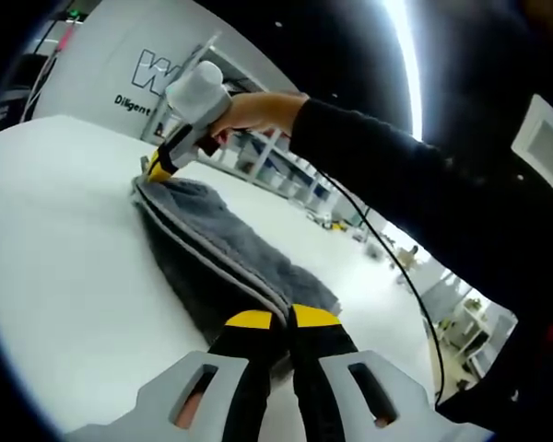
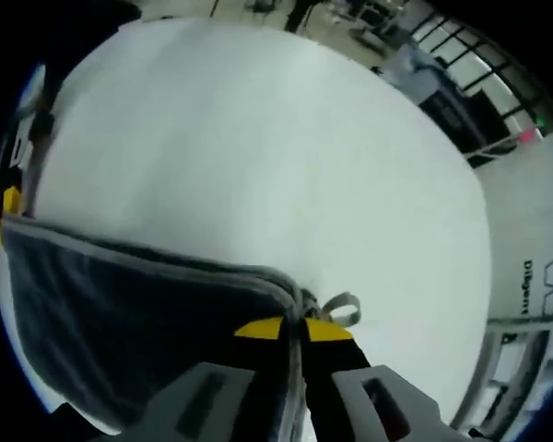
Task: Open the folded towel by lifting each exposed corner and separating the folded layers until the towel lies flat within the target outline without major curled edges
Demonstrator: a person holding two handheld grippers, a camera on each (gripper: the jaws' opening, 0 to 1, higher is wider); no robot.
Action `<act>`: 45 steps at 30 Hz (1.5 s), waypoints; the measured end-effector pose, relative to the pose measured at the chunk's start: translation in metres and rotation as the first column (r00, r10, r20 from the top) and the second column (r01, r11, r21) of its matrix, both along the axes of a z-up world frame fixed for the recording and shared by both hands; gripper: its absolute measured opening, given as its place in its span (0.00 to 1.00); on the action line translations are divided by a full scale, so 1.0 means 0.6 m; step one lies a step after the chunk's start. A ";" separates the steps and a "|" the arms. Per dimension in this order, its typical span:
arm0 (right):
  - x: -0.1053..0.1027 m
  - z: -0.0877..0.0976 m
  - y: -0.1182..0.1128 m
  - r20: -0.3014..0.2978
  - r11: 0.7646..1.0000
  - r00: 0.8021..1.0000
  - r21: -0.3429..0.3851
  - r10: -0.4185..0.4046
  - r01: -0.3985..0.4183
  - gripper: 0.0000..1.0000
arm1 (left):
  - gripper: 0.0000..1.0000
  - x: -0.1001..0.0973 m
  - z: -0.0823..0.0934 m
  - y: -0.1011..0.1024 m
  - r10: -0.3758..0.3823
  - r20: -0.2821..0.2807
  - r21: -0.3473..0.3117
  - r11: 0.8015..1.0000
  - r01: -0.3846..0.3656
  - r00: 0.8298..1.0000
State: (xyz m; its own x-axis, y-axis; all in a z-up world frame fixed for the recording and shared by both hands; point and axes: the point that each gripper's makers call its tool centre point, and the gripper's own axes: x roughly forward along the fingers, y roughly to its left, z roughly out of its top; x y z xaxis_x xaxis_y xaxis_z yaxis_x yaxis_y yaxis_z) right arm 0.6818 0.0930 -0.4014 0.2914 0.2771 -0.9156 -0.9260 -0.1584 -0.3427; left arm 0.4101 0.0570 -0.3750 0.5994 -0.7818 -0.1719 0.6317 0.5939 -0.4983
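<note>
Grey plush towel (image 1: 223,260) lies mid white table (image 1: 55,276), long axis running gripper to gripper. Left gripper (image 1: 279,319) pinches near corner; right gripper (image 2: 303,329) pinches far hemmed corner. Opening likely needs pulling apart sideways.

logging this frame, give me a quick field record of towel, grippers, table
towel: grey towel, folded layers stacked, pale piped edge, held stretched between both grippers
left gripper: left gripper shut on a towel corner
right gripper: right gripper shut on the far corner by a small loop tag
table: white table
person: dark sleeve
</note>
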 end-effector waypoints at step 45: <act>0.010 0.048 -0.004 0.087 0.999 0.996 0.047 0.015 -0.019 0.00 | 0.02 -0.001 0.026 -0.010 -0.020 0.086 0.000 1.000 0.020 0.996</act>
